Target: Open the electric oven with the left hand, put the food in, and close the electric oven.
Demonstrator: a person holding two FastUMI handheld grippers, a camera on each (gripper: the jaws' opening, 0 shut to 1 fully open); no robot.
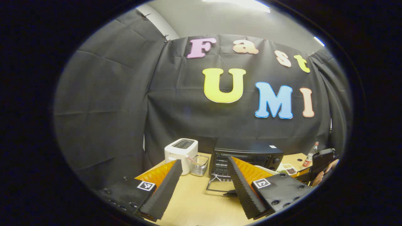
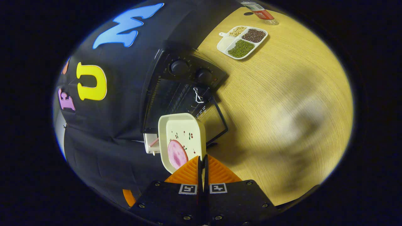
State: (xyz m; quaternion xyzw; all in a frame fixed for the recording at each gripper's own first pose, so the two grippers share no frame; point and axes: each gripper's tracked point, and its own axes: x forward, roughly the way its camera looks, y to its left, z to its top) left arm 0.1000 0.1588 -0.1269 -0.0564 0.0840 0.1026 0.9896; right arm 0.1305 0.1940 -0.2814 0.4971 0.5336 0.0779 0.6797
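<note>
Left tool (image 1: pixel 204 185): fingers spread wide, holding nothing, raised above the counter (image 1: pixel 194 204) and facing the electric oven (image 1: pixel 248 157). Right tool (image 2: pixel 202 163): fingers pressed together on the near rim of a cream dish (image 2: pixel 185 131), which carries a pink slice of food (image 2: pixel 176 153). The dish is held just in front of the oven, whose door (image 2: pixel 213 121) lies folded down open. Oven stands at the counter's back, beside a white toaster (image 1: pixel 181 152).
</note>
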